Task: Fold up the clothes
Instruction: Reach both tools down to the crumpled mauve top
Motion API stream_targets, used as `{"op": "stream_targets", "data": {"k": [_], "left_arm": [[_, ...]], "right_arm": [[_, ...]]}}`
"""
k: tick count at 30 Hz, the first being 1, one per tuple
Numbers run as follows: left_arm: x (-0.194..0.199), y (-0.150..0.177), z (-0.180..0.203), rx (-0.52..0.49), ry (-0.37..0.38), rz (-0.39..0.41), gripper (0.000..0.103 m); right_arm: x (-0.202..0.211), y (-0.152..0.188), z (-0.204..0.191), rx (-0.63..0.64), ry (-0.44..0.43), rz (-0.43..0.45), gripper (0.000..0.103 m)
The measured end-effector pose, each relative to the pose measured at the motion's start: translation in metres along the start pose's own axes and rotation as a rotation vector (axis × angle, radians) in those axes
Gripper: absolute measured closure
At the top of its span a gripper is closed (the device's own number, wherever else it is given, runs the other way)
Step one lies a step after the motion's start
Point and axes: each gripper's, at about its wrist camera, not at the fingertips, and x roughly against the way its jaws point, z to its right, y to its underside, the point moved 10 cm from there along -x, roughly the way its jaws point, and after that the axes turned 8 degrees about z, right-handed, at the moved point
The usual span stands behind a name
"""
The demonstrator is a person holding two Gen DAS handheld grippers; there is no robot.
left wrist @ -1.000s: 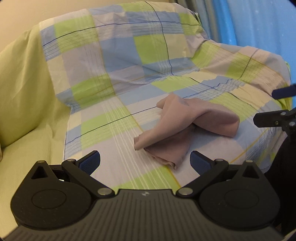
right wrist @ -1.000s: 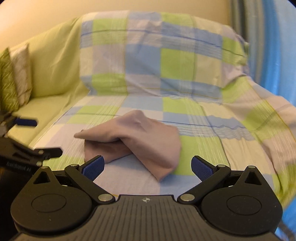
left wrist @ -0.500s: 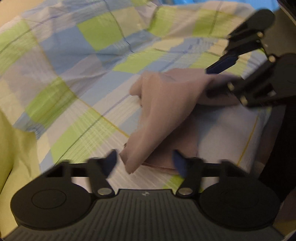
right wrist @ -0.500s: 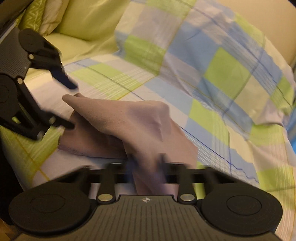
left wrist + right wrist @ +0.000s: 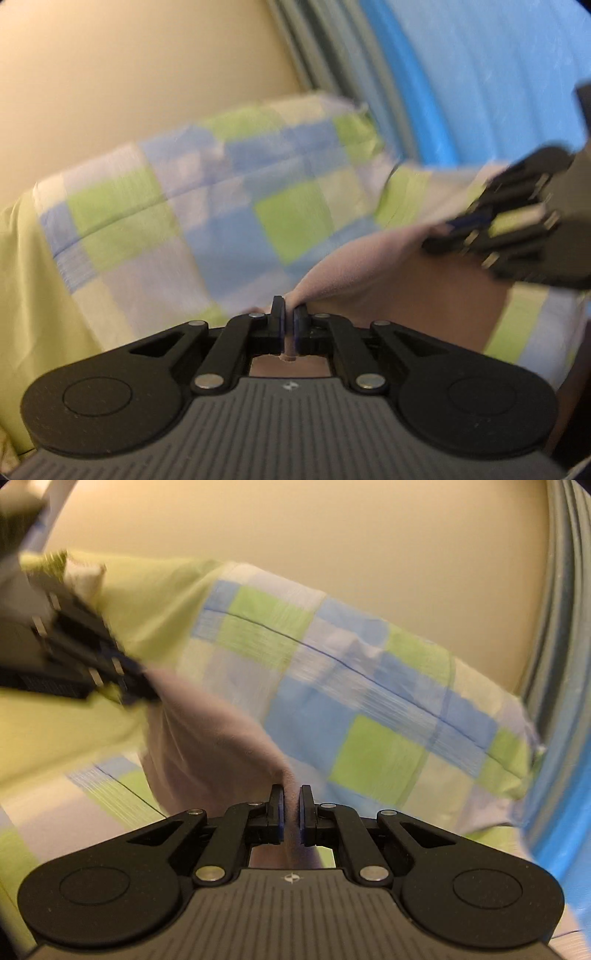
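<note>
A mauve garment (image 5: pixel 373 258) hangs stretched in the air between my two grippers, above the checked sofa cover. My left gripper (image 5: pixel 289 314) is shut on one corner of the mauve garment (image 5: pixel 218 738). My right gripper (image 5: pixel 291 795) is shut on the other end. In the left wrist view the right gripper (image 5: pixel 458 225) shows at the right edge, blurred, with cloth in its tips. The left gripper (image 5: pixel 136 690) appears blurred at the left of the right wrist view. The lower part of the garment is hidden behind the gripper bodies.
A sofa under a checked green, blue and white sheet (image 5: pixel 229 206) fills the background, with a plain green cover (image 5: pixel 155 602) on its left side. A beige wall (image 5: pixel 332 535) rises behind. A blue curtain (image 5: pixel 480 74) hangs at the right.
Both grippers came down onto the crumpled garment, shut on it and lifted it off the sofa. Both views now tilt upward, with motion blur.
</note>
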Motion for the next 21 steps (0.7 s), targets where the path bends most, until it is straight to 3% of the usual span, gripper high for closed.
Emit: {"op": "stream_targets", "data": {"k": [2, 4, 7, 8, 12, 14, 17, 21], "left_arm": [[0.002, 0.011, 0.043, 0.028, 0.116, -0.046, 0.094], [0.003, 0.038, 0.094, 0.016, 0.249, -0.114, 0.086], [0.007, 0.081, 0.15, -0.033, 0.354, -0.211, 0.083], [0.008, 0.092, 0.157, -0.03, 0.362, -0.231, 0.081], [0.005, 0.125, 0.139, 0.041, 0.299, -0.294, 0.065], [0.0, 0.138, 0.121, 0.056, 0.229, -0.326, 0.054], [-0.01, 0.151, 0.092, 0.071, 0.146, -0.373, 0.052], [-0.014, 0.164, 0.064, 0.106, 0.111, -0.394, 0.047]], "right_arm": [[0.0, 0.041, 0.009, -0.007, 0.015, -0.139, 0.081], [0.006, 0.084, 0.02, -0.048, 0.046, -0.257, 0.081], [0.022, 0.115, 0.036, -0.111, 0.082, -0.314, 0.08], [0.027, 0.12, 0.04, -0.143, 0.084, -0.315, 0.075], [0.036, 0.108, 0.027, -0.189, 0.011, -0.257, 0.054], [0.025, 0.102, 0.0, -0.165, -0.08, -0.244, 0.053], [0.002, 0.1, -0.054, -0.07, -0.22, -0.244, 0.053], [-0.033, 0.119, -0.12, 0.103, -0.301, -0.299, 0.053]]}}
